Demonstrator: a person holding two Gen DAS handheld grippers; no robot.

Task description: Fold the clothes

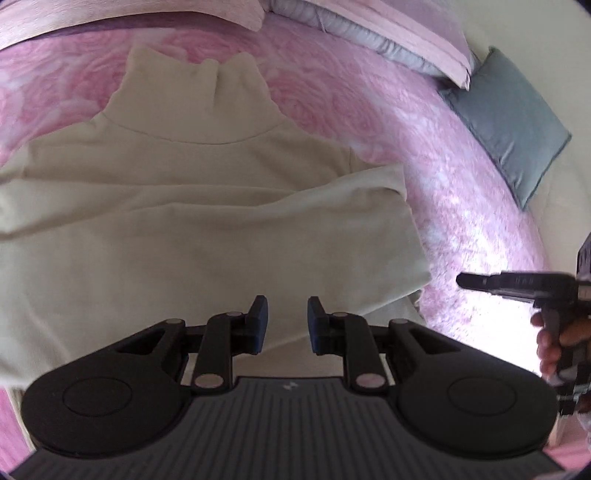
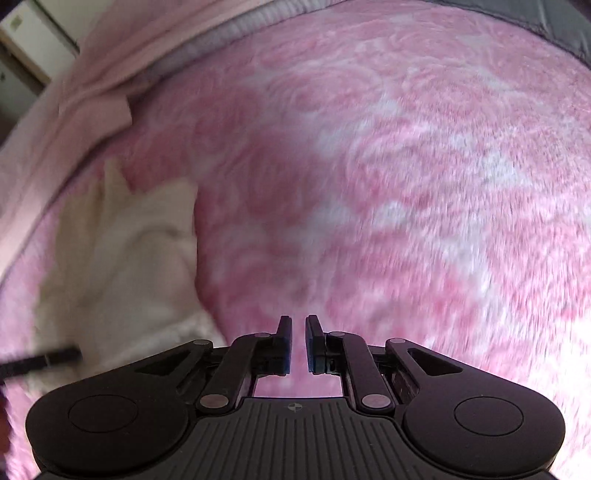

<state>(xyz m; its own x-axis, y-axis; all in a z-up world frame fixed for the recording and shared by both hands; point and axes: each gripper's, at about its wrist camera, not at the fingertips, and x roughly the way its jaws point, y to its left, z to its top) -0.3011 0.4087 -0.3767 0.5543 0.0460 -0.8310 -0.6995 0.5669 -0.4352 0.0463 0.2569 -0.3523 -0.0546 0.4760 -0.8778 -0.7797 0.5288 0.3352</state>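
A cream turtleneck top [image 1: 177, 206] lies flat on a pink rose-patterned blanket [image 1: 424, 147], collar at the far end, with its right sleeve [image 1: 354, 192] folded across the body. My left gripper [image 1: 287, 314] is open and empty, hovering over the top's lower part. My right gripper [image 2: 298, 332] has its jaws almost closed with a thin gap and holds nothing; it hangs over bare blanket [image 2: 369, 184] to the right of the top [image 2: 122, 258]. It also shows at the right edge of the left wrist view [image 1: 461, 281].
A grey-blue pillow [image 1: 513, 125] lies at the far right of the bed. Folded pink and grey bedding [image 1: 388, 33] is stacked at the head of the bed. A pink sheet [image 2: 92, 92] lies along the blanket's far-left edge in the right wrist view.
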